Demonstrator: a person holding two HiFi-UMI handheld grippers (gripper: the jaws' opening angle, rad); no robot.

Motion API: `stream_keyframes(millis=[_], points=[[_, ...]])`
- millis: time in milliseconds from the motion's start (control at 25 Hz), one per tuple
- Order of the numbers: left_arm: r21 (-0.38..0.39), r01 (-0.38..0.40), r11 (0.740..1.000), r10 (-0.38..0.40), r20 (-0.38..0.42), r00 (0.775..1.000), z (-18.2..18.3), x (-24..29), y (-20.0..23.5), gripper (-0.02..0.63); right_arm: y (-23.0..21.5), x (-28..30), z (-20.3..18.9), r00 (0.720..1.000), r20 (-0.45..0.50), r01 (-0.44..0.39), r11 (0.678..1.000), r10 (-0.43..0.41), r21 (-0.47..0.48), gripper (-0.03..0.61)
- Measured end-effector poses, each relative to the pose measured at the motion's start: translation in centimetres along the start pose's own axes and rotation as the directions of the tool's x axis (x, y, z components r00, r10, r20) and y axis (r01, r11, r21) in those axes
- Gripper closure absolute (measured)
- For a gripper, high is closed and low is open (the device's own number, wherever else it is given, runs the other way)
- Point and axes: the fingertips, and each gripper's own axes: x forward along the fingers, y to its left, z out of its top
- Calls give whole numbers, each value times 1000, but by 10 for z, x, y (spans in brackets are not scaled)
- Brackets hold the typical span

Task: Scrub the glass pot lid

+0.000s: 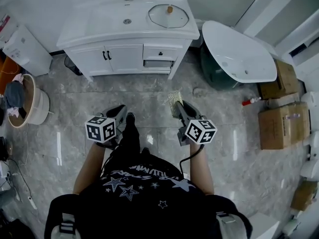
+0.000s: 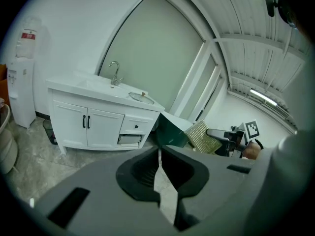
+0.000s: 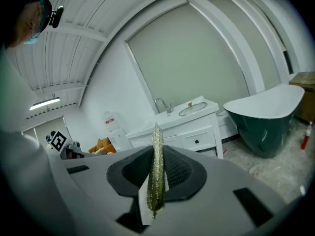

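both tongs clenched, right tongs (image 1: 178, 106) on a scouring pad (image 3: 156, 168), left tongs (image 2: 160, 178) facing the vanity (image 2: 98, 119).

The head view looks steeply down over the person (image 1: 142, 185), while both gripper views face low across the floor (image 1: 75, 108) toward the far vanity (image 1: 124, 58), which all three share.

Nothing here reads clearly: the lettering on the black shirt (image 1: 144, 176) at six o'clock blurs, and the red label (image 2: 28, 35) on the water dispenser (image 2: 20, 82) at ten o'clock is too small.
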Motion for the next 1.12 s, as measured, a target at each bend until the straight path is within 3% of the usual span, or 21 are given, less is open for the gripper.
stream_keyframes(millis=[200,400,720,1120], points=[[-20,48,999,-48,-13,999,20,32,26,589,-14,33,19,999,3,42,999,-42,2,512],[-13,79,997,-79,-5,997,65,68,60,589,-25,84,47,998,-4,58,998,-58,-14,512],[-36,88,995,-89,-14,996,124,110,125,589,-35,173,93,997,-11,72,997,-72,-16,512],[-6,111,994,-111,-11,994,182,141,172,589,-43,232,118,995,-28,100,995,-100,-10,512]])
